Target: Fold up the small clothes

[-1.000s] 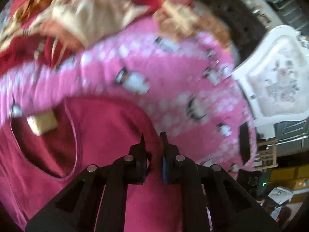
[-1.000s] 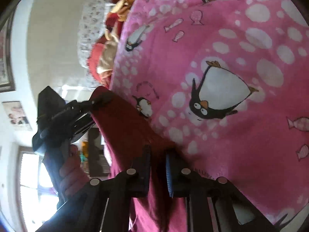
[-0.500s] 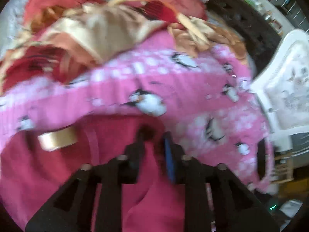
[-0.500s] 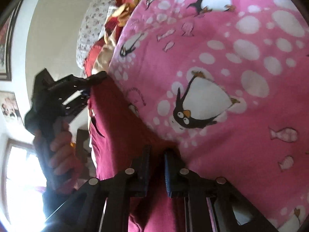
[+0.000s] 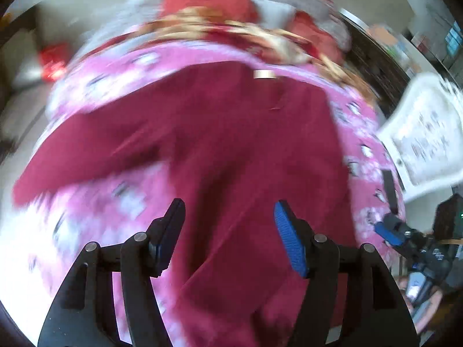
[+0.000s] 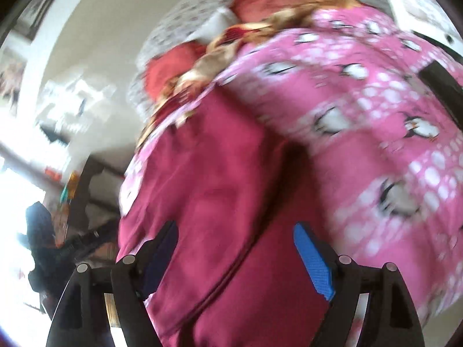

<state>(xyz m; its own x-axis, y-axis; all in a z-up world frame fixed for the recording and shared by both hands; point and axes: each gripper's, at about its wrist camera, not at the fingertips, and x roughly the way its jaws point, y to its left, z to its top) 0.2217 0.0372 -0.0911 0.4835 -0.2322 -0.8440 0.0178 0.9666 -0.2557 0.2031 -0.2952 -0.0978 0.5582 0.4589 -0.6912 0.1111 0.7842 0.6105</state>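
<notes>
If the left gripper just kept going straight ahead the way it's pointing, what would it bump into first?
Most likely the dark red garment. The left gripper is open and aimed at it, spread on the pink penguin blanket. The picture is blurred, so how far off the cloth lies is hard to tell.

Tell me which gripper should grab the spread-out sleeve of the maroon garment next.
Left, probably. The left gripper is open above the maroon garment, whose sleeve stretches toward its side. The right gripper is open too, over the opposite edge.
</notes>
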